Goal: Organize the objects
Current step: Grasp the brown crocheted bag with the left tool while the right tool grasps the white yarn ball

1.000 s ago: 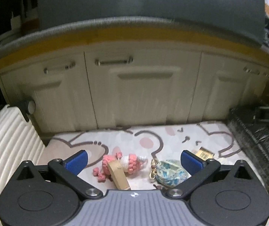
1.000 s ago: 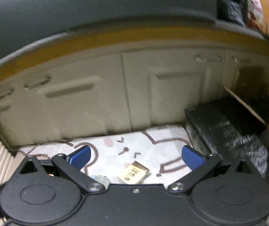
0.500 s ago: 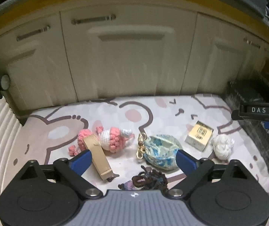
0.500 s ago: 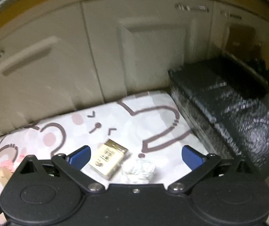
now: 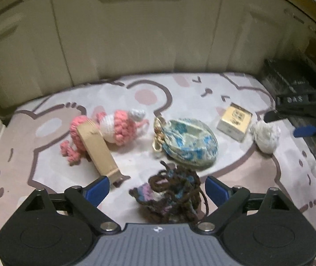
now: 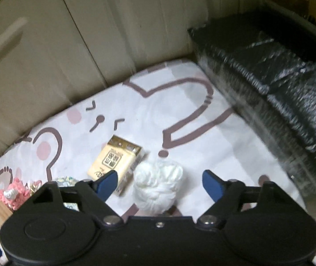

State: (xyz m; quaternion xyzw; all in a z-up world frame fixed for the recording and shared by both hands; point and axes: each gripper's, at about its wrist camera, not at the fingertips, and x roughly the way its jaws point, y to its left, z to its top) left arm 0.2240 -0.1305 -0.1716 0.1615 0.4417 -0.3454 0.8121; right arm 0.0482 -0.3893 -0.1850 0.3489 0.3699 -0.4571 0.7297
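Left wrist view, left to right: pink crochet toy (image 5: 113, 130) with a tan wooden piece (image 5: 98, 153) lying across it, blue floral pouch (image 5: 189, 141) at centre, dark yarn tangle (image 5: 171, 195) nearest, gold box (image 5: 234, 122) and white yarn ball (image 5: 266, 137) at far right. All loose on the cartoon-print mat (image 5: 47, 173); nothing looks sorted or grouped yet, so the task reads as barely begun.

Left gripper (image 5: 155, 188): fingers spread and not closing to any real degree, dark tangle sits between them, pads not touching it.

Right wrist view: gold box left of the white yarn ball, touching or just beside it. Right gripper (image 6: 160, 180): fingers closing, white ball between them, no contact visible yet. Black wrapped bundle (image 6: 279, 93) at far right; no obvious container in view.

Left to do: every item.
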